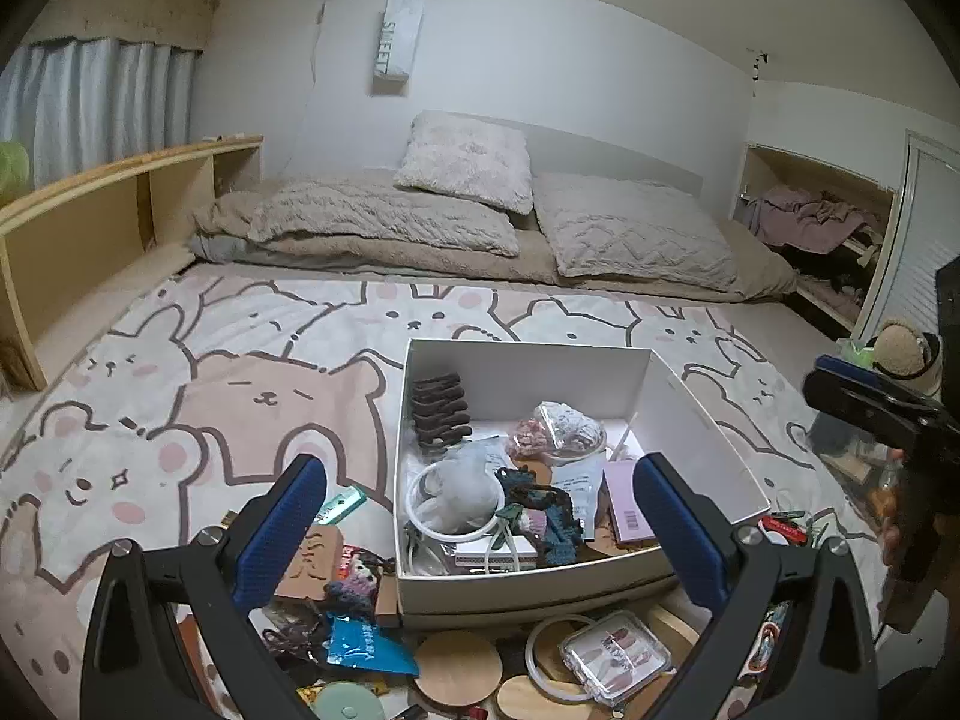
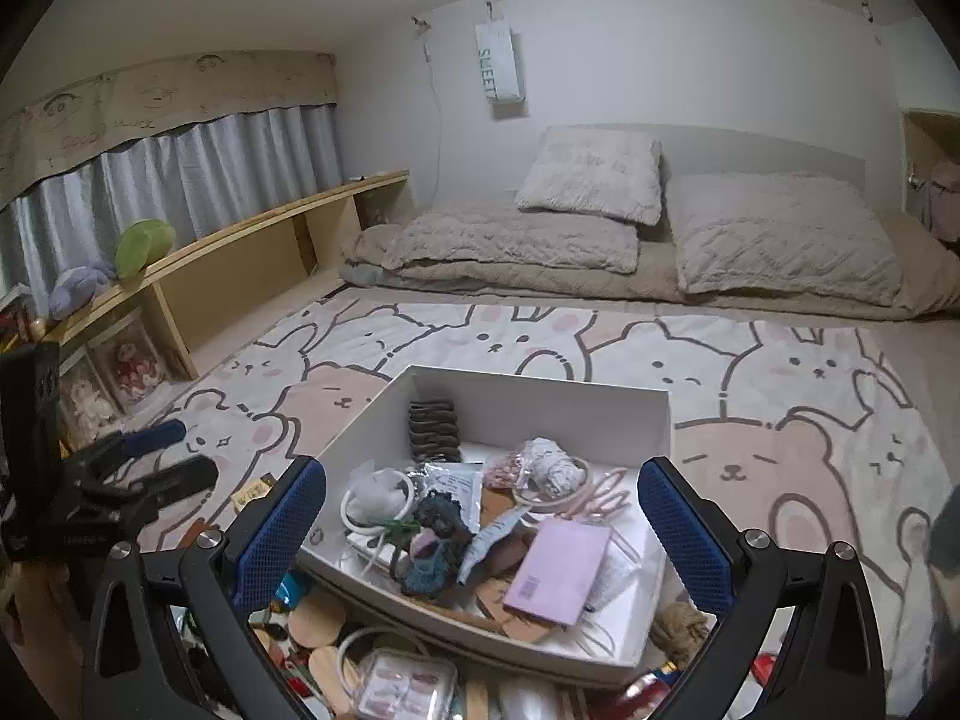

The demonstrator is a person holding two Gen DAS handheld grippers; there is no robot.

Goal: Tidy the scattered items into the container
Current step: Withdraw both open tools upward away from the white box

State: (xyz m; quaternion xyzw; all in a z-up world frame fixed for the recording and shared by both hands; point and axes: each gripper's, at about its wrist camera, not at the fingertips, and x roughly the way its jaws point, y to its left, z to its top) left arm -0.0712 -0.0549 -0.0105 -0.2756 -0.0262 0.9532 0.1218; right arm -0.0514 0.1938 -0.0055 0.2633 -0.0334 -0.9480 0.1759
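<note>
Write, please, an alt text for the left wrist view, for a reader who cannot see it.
The open left gripper hovers, empty, over a white box half full of small items, on a cartoon animal blanket. More items lie scattered in front of the box, including a clear case and wooden discs. The right gripper shows at the right edge.

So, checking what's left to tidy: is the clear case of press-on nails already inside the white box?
No, the clear nail case lies outside the white box.

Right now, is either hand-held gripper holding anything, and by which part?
Nothing is held. The left hand-held gripper and right hand-held gripper both stand open and empty above the white box.
</note>
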